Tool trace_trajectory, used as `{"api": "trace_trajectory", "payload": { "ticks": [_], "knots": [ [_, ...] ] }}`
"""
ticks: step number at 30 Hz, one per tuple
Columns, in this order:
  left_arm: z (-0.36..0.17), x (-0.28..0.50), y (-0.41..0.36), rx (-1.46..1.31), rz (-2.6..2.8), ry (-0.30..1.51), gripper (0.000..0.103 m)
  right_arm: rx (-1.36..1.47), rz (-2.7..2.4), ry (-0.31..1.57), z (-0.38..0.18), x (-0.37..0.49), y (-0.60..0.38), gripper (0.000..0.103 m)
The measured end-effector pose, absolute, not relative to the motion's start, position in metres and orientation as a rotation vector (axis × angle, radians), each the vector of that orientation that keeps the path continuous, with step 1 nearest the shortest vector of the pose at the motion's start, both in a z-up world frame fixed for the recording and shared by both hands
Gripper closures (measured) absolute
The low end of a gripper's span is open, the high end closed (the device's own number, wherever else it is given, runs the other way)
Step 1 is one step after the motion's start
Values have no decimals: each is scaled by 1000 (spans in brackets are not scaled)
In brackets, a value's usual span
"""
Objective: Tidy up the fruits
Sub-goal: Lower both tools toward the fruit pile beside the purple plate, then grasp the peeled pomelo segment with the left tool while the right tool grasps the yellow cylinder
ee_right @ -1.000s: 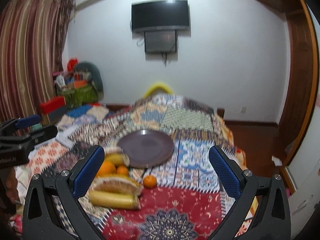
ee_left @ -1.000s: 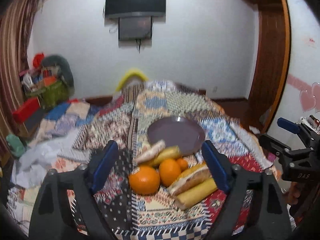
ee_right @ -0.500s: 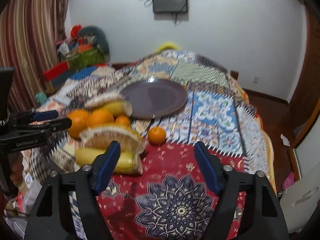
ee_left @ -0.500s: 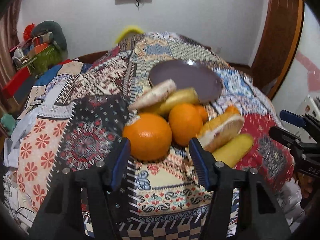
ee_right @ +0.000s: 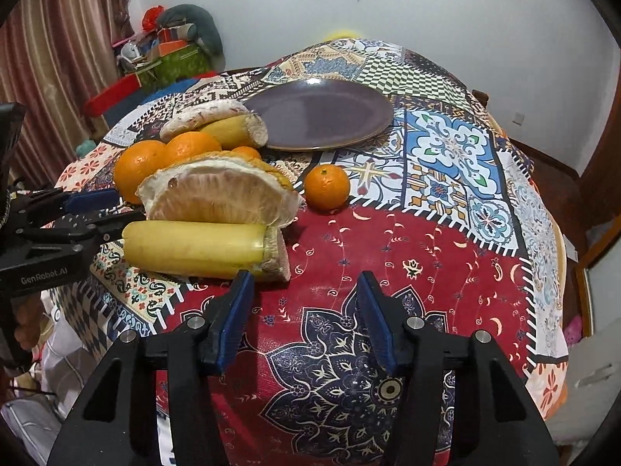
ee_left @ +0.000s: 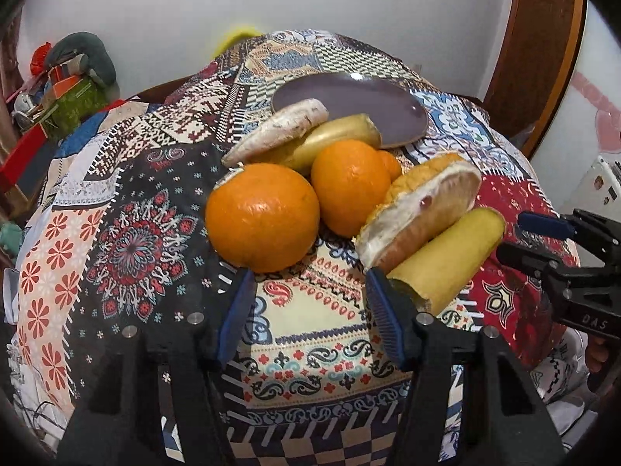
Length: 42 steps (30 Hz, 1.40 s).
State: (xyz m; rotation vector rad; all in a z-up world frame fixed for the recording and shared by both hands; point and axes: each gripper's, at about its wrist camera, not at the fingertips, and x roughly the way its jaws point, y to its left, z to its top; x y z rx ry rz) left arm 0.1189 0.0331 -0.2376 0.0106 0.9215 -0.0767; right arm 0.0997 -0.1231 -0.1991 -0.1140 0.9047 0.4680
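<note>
The patchwork cloth (ee_right: pixel 446 178) carries a purple plate (ee_right: pixel 322 116), with fruit heaped beside it. Your left gripper (ee_left: pixel 308 303) is spread, just short of the big orange (ee_left: pixel 262 215). Your right gripper (ee_right: pixel 304 308) is spread, holding nothing, with the small orange (ee_right: pixel 326 186) lying apart.

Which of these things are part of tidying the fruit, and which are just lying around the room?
Part of the job:
- big orange
- second orange
- small mandarin
- pomelo wedges
- purple plate
- left hand-held gripper, open
- right hand-held gripper, open

Just lying about:
- patchwork cloth
- green box pile
- striped curtain
</note>
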Motion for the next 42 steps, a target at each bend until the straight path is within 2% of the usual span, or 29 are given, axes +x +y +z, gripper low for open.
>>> {"api": "trace_trajectory", "payload": {
  "ticks": [15,21,23,25,29,31,37,42],
  "knots": [
    [-231,117,-10,25,-199,910,44,-103,395,901,-196,115,-140,51],
    [-215,111,1,16,-183,862,44,-52,429,915,-185,110,-139,51],
    [-207,108,10,15,-150,833,43,-23,451,914,-180,108,-135,47],
    [-199,105,20,12,-118,806,43,-4,461,907,-176,107,-128,35],
    [-190,99,36,-2,-81,775,43,-28,470,892,-175,105,-107,27],
    [-189,97,42,-9,-72,772,43,-49,462,901,-179,106,-96,19],
    [-194,93,50,-24,-64,783,43,-32,437,949,-193,111,-82,18],
    [-199,94,44,-26,-80,800,43,-124,400,931,-199,107,-71,17]
  ]
}}
